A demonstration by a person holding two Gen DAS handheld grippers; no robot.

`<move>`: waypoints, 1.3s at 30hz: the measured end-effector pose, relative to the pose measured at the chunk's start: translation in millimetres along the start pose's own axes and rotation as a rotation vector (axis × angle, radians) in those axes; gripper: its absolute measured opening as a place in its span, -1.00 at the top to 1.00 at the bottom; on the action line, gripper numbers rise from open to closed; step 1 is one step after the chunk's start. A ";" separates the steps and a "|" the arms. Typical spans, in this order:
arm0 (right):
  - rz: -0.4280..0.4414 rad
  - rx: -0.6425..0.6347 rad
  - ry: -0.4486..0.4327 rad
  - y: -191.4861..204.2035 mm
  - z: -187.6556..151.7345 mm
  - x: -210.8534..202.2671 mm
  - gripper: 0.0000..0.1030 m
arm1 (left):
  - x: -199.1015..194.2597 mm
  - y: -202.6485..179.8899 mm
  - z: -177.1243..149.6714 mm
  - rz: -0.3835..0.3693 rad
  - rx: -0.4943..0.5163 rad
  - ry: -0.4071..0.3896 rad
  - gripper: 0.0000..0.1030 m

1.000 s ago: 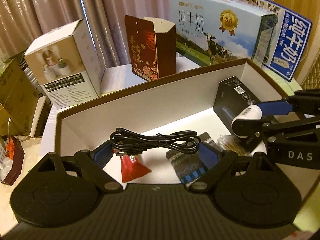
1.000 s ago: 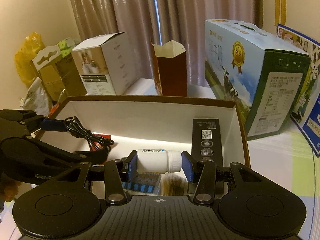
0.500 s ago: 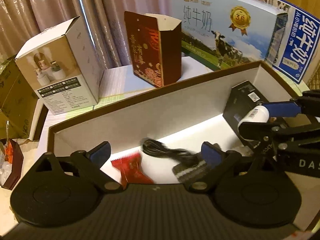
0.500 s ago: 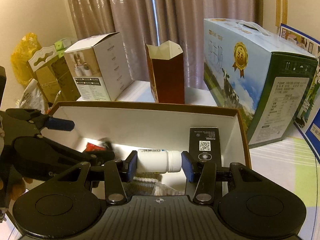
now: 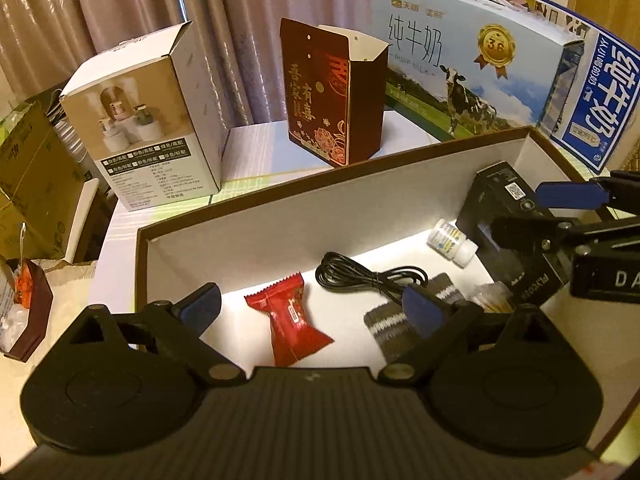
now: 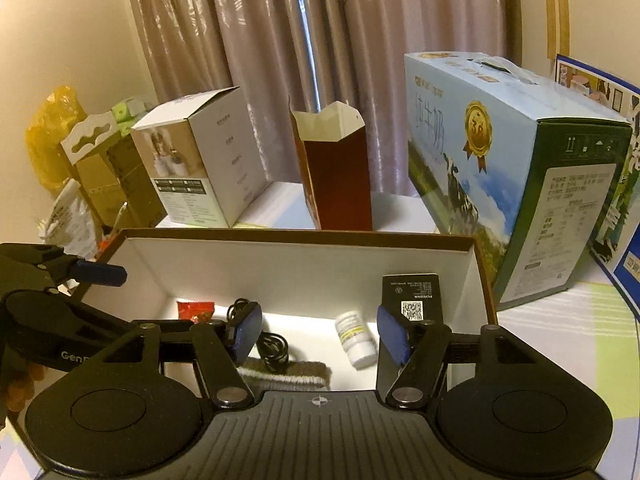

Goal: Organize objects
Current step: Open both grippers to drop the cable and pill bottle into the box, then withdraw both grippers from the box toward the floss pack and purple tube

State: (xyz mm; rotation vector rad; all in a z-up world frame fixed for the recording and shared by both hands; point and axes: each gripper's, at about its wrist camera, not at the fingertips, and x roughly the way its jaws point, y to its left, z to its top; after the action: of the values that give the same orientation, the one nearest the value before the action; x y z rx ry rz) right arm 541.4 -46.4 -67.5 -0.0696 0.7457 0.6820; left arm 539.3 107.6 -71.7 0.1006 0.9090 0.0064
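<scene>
Bottle (image 6: 356, 338), one small white pill one, lies on its side in the tray (image 6: 280, 236) just ahead of the right gripper (image 6: 318, 334), whose jaws stand spread and empty. It looks light, rigid, prone to roll (grip across the body). Left gripper (image 5: 312, 310) also gapes, over one cable (image 5: 360, 276), one red candy (image 5: 290, 324), one sock (image 5: 394, 320).

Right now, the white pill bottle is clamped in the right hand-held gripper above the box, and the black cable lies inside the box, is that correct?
Not quite. The right wrist view shows the right hand-held gripper open and empty; the white pill bottle lies on its side on the floor of the box. The black cable does lie inside the box.
</scene>
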 end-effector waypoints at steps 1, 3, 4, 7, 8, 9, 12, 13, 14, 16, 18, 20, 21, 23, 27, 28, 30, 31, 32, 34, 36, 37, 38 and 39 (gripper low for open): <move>0.004 0.002 0.002 -0.2 -0.6 -1.9 -0.24 | -2.0 -0.2 -1.3 -0.004 -0.001 -0.001 -0.86; 0.008 0.006 0.006 -0.4 -2.5 -6.3 -0.28 | -5.9 0.0 -3.7 -0.009 -0.008 0.001 -0.87; 0.009 0.009 0.007 -0.6 -3.8 -8.7 -0.31 | -7.8 -0.2 -4.7 -0.011 -0.011 0.003 -0.87; 0.015 0.021 0.012 -0.5 -7.3 -16.3 -0.40 | -14.4 -1.0 -8.1 -0.011 -0.017 0.005 -0.87; 0.019 0.024 0.013 -0.4 -8.7 -19.2 -0.41 | -17.2 -1.0 -9.4 -0.010 -0.021 0.006 -0.87; 0.021 0.026 0.013 -0.6 -10.0 -22.4 -0.45 | -20.0 -0.8 -10.3 -0.010 -0.024 0.004 -0.87; 0.026 0.037 0.010 -0.3 -12.8 -32.2 -0.52 | -29.6 -0.6 -12.9 -0.011 -0.039 0.001 -0.87; 0.028 0.042 0.008 -0.6 -13.5 -35.3 -0.54 | -32.6 -0.5 -13.6 -0.010 -0.044 0.000 -0.87; 0.029 0.047 0.007 -0.3 -14.4 -39.1 -0.54 | -36.8 -0.6 -14.8 -0.012 -0.050 -0.004 -0.87; 0.036 0.051 0.005 0.2 -16.3 -45.7 -0.56 | -43.9 -1.3 -16.7 -0.014 -0.059 -0.005 -0.87; 0.037 0.057 0.002 1.0 -18.5 -53.1 -0.57 | -51.3 -3.1 -18.8 -0.015 -0.069 -0.005 -0.87; 0.040 0.063 -0.001 1.8 -20.9 -60.2 -0.58 | -59.6 -5.5 -21.1 -0.015 -0.073 -0.006 -0.87; 0.042 0.066 -0.003 2.3 -22.0 -64.0 -0.59 | -64.2 -6.9 -22.2 -0.015 -0.073 -0.007 -0.87; 0.045 0.071 -0.008 4.0 -24.0 -71.5 -0.60 | -73.1 -10.1 -24.7 -0.012 -0.078 -0.012 -0.87; 0.055 0.077 -0.017 7.3 -29.1 -87.6 -0.61 | -93.2 -14.3 -30.6 -0.020 -0.096 -0.028 -0.87; 0.057 0.078 -0.020 8.6 -31.0 -92.1 -0.61 | -98.5 -15.7 -32.5 -0.021 -0.100 -0.032 -0.87; 0.061 0.080 -0.022 10.4 -34.8 -100.1 -0.62 | -108.8 -18.5 -37.6 -0.028 -0.106 -0.042 -0.87; 0.063 0.079 -0.022 11.5 -37.0 -104.4 -0.62 | -113.4 -20.1 -40.1 -0.030 -0.110 -0.044 -0.87; 0.065 0.078 -0.023 12.7 -39.2 -108.7 -0.62 | -118.6 -21.6 -43.0 -0.032 -0.114 -0.046 -0.87; 0.068 0.074 -0.025 15.3 -42.9 -117.5 -0.63 | -127.0 -25.0 -48.6 -0.037 -0.119 -0.048 -0.87; 0.070 0.073 -0.028 17.2 -47.0 -126.6 -0.63 | -135.2 -28.0 -55.0 -0.043 -0.126 -0.048 -0.87; 0.071 0.074 -0.029 18.4 -48.7 -130.6 -0.64 | -139.9 -29.7 -58.7 -0.045 -0.131 -0.048 -0.87; 0.074 0.076 -0.031 19.3 -50.8 -135.2 -0.64 | -144.6 -31.3 -62.1 -0.047 -0.134 -0.049 -0.87; 0.075 0.079 -0.033 20.3 -52.7 -139.7 -0.64 | -148.7 -33.0 -65.4 -0.049 -0.138 -0.049 -0.87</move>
State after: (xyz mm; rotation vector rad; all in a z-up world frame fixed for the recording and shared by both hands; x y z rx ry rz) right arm 423.3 -122.3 -12.7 0.0413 0.7457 0.7224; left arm 395.1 73.2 2.5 -0.0495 0.8592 0.0205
